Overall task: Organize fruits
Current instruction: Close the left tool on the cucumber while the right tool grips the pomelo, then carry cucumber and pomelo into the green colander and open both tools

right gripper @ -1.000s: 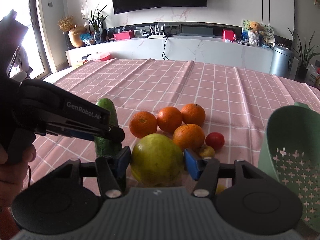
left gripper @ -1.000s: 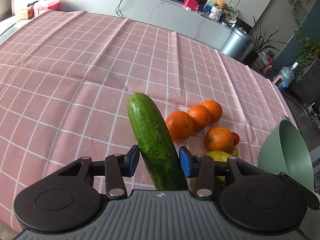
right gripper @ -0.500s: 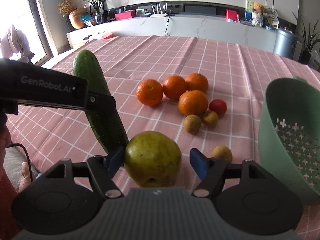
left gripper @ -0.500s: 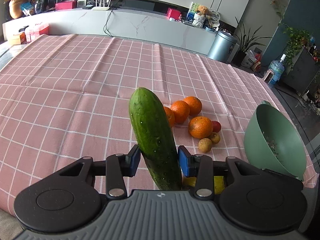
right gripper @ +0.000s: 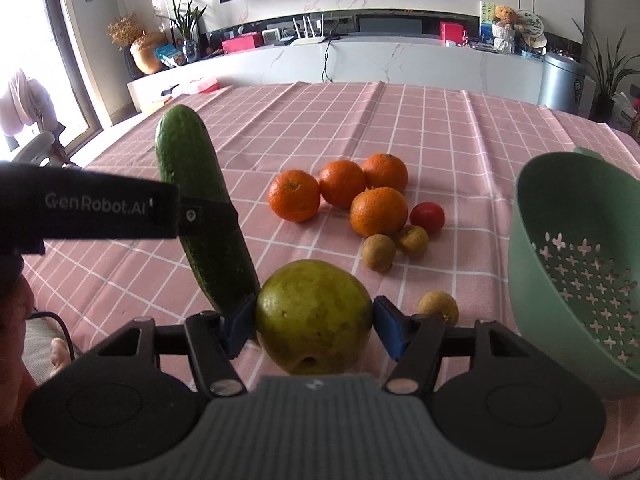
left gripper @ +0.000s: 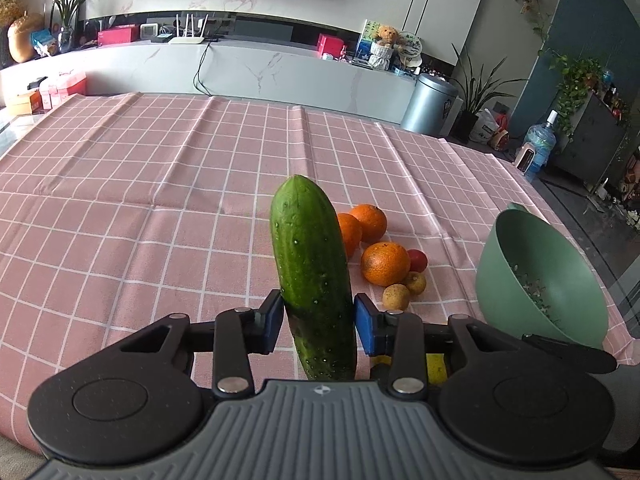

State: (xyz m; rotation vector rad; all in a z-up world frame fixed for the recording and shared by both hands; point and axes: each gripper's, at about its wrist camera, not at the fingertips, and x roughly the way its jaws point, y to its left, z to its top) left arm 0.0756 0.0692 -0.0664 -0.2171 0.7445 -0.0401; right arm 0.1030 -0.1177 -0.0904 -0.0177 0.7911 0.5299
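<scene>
My left gripper [left gripper: 318, 322] is shut on a dark green cucumber [left gripper: 312, 264] that sticks up above the pink checked tablecloth [left gripper: 160, 208]; the cucumber also shows in the right wrist view [right gripper: 200, 200]. My right gripper [right gripper: 314, 326] is shut on a yellow-green round fruit [right gripper: 314, 314] held above the table. Several oranges [right gripper: 340, 192], a small red tomato [right gripper: 427, 218] and small brown fruits [right gripper: 378, 252] lie on the cloth ahead. A green colander [right gripper: 576, 256] stands at the right.
The left gripper's black arm [right gripper: 100, 212] crosses the left of the right wrist view. One small brown fruit [right gripper: 438, 307] lies near the colander. A white counter [left gripper: 280, 76] and a grey bin [left gripper: 430, 108] stand beyond the table's far edge.
Both grippers have risen and pulled back from the fruit pile with the cucumber and the yellow-green fruit still held. The oranges now look farther away.
</scene>
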